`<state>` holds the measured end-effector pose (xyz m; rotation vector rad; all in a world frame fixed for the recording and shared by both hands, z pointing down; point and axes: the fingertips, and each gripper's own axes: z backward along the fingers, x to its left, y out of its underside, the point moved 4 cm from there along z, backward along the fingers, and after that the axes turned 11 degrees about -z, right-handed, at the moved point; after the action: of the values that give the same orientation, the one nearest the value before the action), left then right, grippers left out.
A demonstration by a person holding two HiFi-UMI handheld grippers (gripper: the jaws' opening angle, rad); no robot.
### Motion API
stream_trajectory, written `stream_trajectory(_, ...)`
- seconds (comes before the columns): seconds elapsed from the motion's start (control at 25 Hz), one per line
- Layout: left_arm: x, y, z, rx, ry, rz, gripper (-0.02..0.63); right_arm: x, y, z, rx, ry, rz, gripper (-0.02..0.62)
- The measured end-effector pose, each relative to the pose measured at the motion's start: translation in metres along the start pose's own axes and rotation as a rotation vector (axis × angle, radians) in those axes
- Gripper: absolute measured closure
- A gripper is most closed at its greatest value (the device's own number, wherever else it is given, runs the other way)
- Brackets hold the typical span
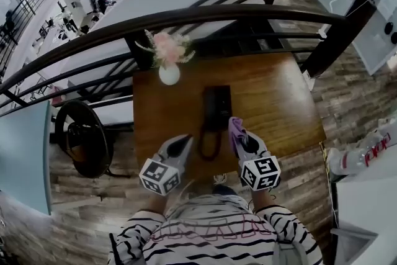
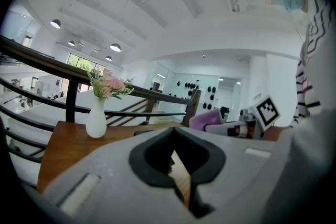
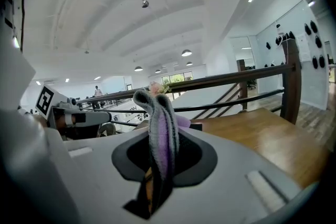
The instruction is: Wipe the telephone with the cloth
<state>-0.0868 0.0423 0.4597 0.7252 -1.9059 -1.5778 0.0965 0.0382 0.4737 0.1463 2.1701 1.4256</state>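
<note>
A black telephone [image 1: 217,107] lies flat in the middle of the wooden table [image 1: 279,102], its coiled cord [image 1: 209,143] looping toward the near edge. My right gripper [image 1: 239,138] is just right of the cord, shut on a purple and grey cloth [image 1: 236,128]. In the right gripper view the cloth [image 3: 159,128] stands up folded between the jaws of that gripper [image 3: 156,168]. My left gripper [image 1: 180,147] hovers at the near edge, left of the cord. Its jaws are shut with nothing in them, and through the left gripper [image 2: 176,161] only wood shows.
A white vase of pink flowers [image 1: 169,73] stands at the table's far left corner, and the same vase [image 2: 96,118] appears in the left gripper view. A dark railing [image 1: 186,17] runs behind the table. A round black object [image 1: 80,136] sits on the floor at left.
</note>
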Motion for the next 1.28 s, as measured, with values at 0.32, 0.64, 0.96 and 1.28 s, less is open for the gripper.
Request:
stream_trajectory(0.32,0.017,-0.008,-0.063,0.010,-0.135,0.015,0.606,-0.061,-0.034,-0.048,0.056,-0.098,0.058,0.538)
stream_trajectory(0.64,0.031,-0.006,-0.096,0.028,-0.221,0.035,0.606,-0.091,-0.050,-0.088,0.106,-0.167,0.149,0.538)
stream_trajectory(0.96,0.050,-0.013,-0.117,0.036,-0.160,0.019,0.606,-0.094,-0.051,-0.114,0.103,-0.109,0.198,0.538)
stream_trajectory(1.28,0.074,-0.017,-0.103,0.045,-0.099,0.007,0.606,-0.087,-0.044,-0.146,0.115,-0.011,0.362,0.540)
